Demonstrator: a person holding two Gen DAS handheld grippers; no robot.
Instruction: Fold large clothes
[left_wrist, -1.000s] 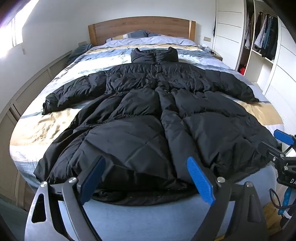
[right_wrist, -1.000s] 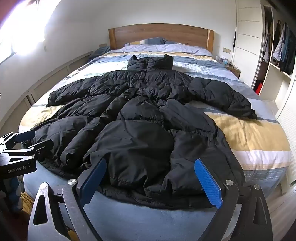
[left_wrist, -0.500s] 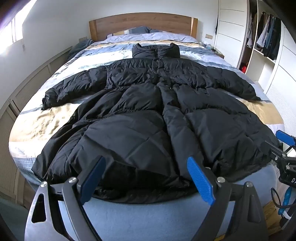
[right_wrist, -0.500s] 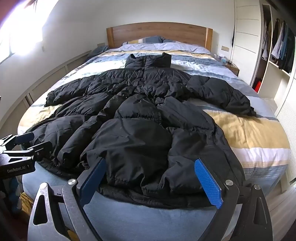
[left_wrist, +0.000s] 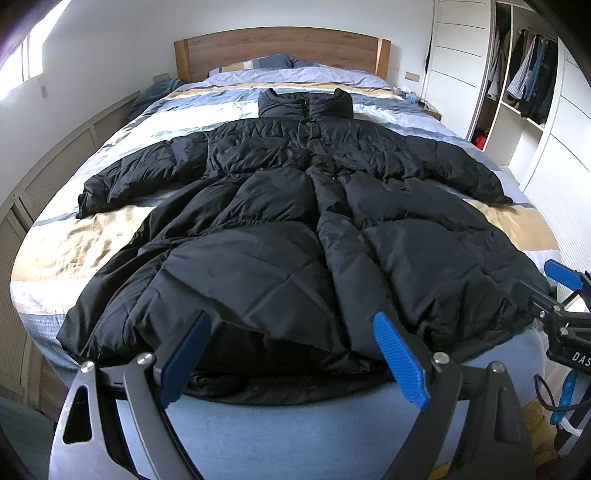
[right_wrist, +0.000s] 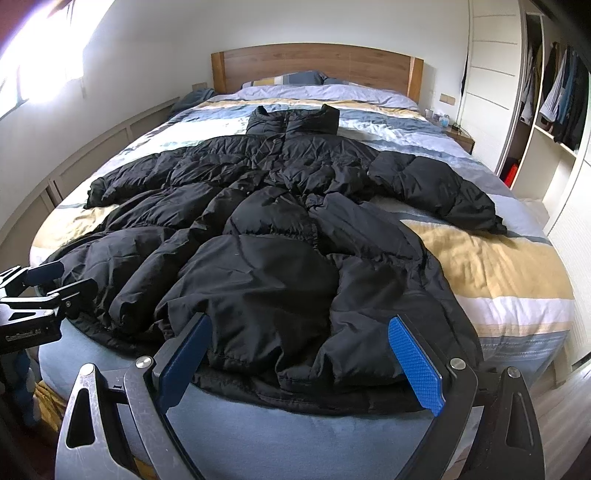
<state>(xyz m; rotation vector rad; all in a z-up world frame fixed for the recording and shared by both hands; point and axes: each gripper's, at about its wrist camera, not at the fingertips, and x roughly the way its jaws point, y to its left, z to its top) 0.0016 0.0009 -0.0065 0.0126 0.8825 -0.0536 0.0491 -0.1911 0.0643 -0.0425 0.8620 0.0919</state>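
My left gripper (left_wrist: 291, 354) and right gripper (right_wrist: 299, 358) hung released, jaws wide, at the bed's (right_wrist: 491, 269) foot. The puffy, quilted black coat (left_wrist: 295, 236) lay lengthwise, hem nearest me, collar toward the wooden headboard (left_wrist: 280, 48), sleeves spread sideways.

both grippers hover side by side, level and pointing forward: left gripper (left_wrist: 291, 354) spread wide, right gripper (right_wrist: 299, 358) likewise, gripping nothing.
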